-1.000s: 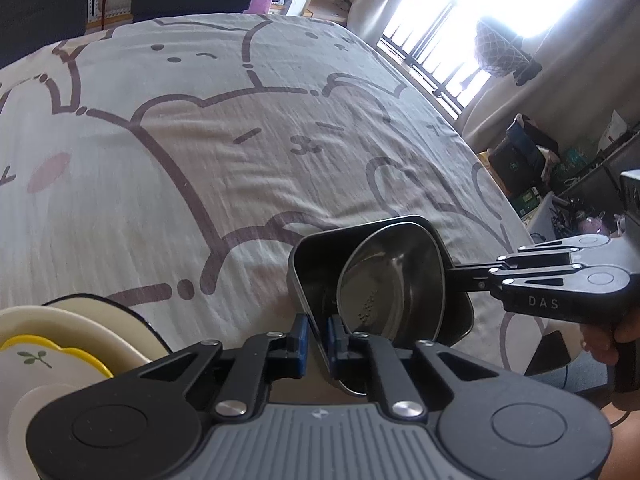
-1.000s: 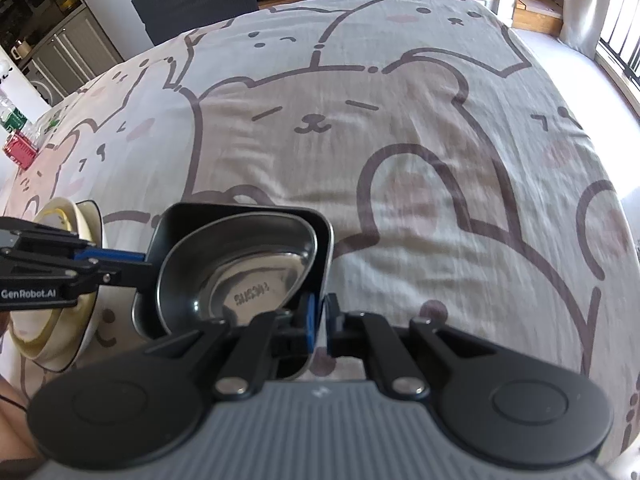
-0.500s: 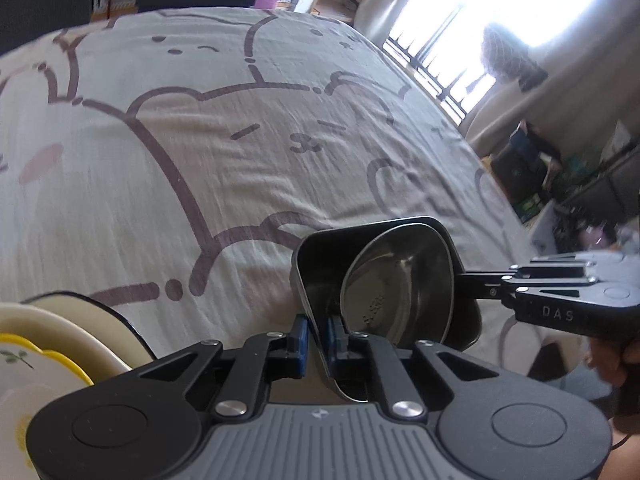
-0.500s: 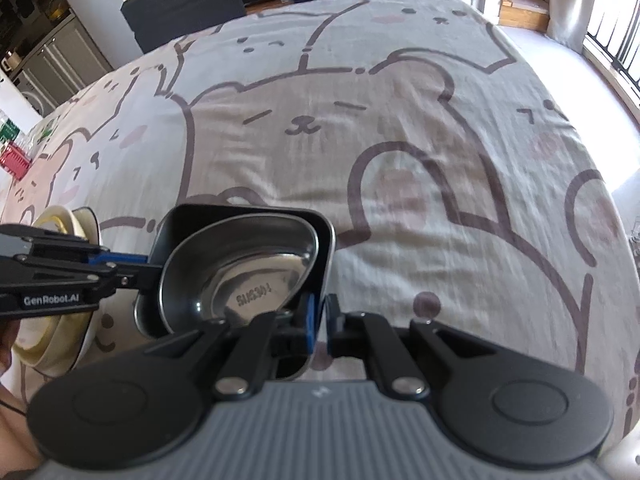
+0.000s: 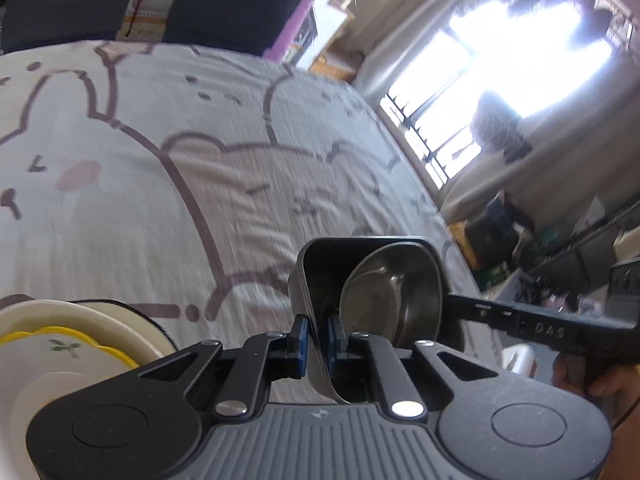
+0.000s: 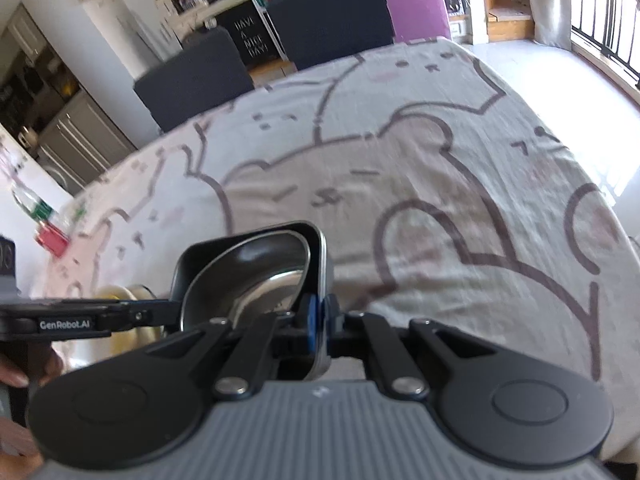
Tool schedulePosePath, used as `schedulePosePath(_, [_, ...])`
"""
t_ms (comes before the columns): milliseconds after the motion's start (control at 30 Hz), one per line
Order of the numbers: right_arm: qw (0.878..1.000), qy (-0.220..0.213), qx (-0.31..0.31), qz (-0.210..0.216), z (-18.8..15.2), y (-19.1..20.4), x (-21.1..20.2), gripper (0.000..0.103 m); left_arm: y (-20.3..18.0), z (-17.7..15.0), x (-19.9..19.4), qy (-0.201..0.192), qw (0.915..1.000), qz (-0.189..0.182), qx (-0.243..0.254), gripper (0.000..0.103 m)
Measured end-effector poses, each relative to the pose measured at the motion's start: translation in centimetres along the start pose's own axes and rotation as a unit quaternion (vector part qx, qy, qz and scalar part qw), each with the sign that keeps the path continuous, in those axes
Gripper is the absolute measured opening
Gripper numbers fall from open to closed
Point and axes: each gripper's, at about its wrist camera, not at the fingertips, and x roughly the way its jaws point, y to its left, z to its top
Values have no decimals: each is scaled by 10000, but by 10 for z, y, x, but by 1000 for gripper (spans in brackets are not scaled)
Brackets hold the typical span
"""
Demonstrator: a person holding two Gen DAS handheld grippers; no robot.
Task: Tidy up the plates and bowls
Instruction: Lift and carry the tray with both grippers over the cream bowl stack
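Two dishes are held up over the bed sheet (image 5: 248,184): a metal bowl (image 5: 394,300) inside a black dish (image 5: 320,276). Its near rim is pinched by the left gripper (image 5: 318,340), and its far rim is pinched by the right gripper (image 6: 319,320).

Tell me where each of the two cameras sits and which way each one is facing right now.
Left wrist: on the left gripper, looking down its fingers across the bear-print cloth toward the window; right gripper and a hand show.
Right wrist: on the right gripper, facing dark chairs; left gripper shows.
Shared: the dark square tray with the steel bowl inside, each gripper shut on its rim.
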Motion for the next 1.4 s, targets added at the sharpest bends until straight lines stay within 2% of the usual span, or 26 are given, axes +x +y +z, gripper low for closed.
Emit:
schedulePosePath(267, [9979,-211,56,617,2,32,-1,6,29,-4,-74,-673,9970,-220,-318,10])
schedulePosePath(467, [9940,-134,50,1087,3,63,9,6,57,-19,-120,-1044,9920,-255,-661,10])
schedulePosePath(633, [9916,-14,20,1294,-2,93,19,6,80,-32,-146,-1211,9883,-218,-896,9])
schedulePosePath(1000, [9875,479,-106,1501,-20,138,55,6,121,-68,-168,-1085,9870,12,-1190,9])
schedulePosePath(1400, [9868,797,-376,1359,-29,159,76,6,138,-76,-160,-850,9882,291,-1243,9])
